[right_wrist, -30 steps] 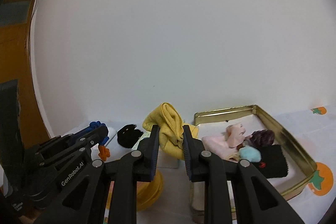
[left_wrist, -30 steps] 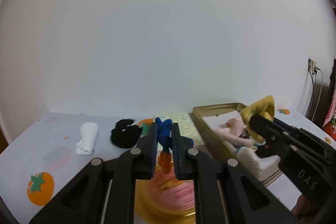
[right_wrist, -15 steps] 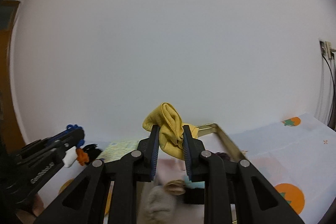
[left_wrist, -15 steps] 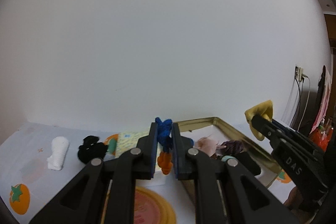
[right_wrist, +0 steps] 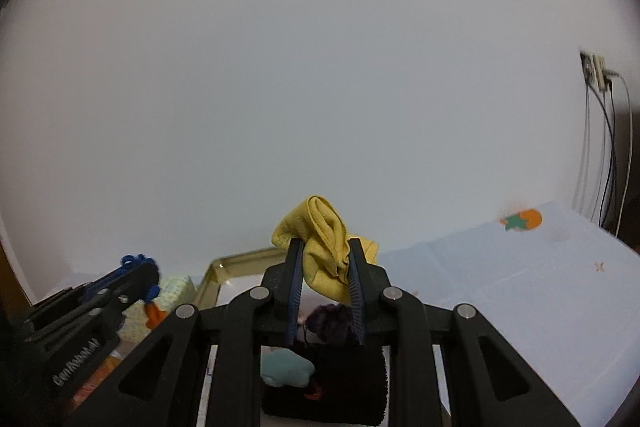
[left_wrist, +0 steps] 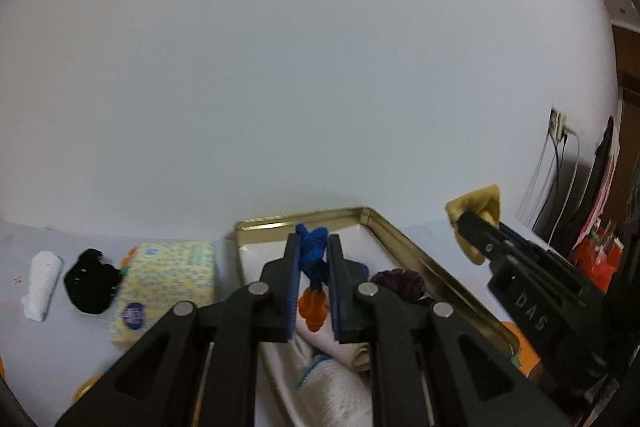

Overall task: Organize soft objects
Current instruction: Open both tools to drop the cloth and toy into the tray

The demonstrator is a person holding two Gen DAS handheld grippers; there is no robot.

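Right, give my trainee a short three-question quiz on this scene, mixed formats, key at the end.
1. True or false: the left gripper is shut on a blue and orange knitted toy.
2. Multiple choice: what is the right gripper holding? A) a white rolled sock B) a yellow cloth C) a purple scrunchie
3. Short answer: which two soft things lie on the tablecloth left of the yellow patterned tissue pack, outside the gold metal tray?

Key
1. True.
2. B: the yellow cloth is pinched between its fingers; the purple scrunchie lies in the tray.
3. The white rolled sock and the black fabric bundle.
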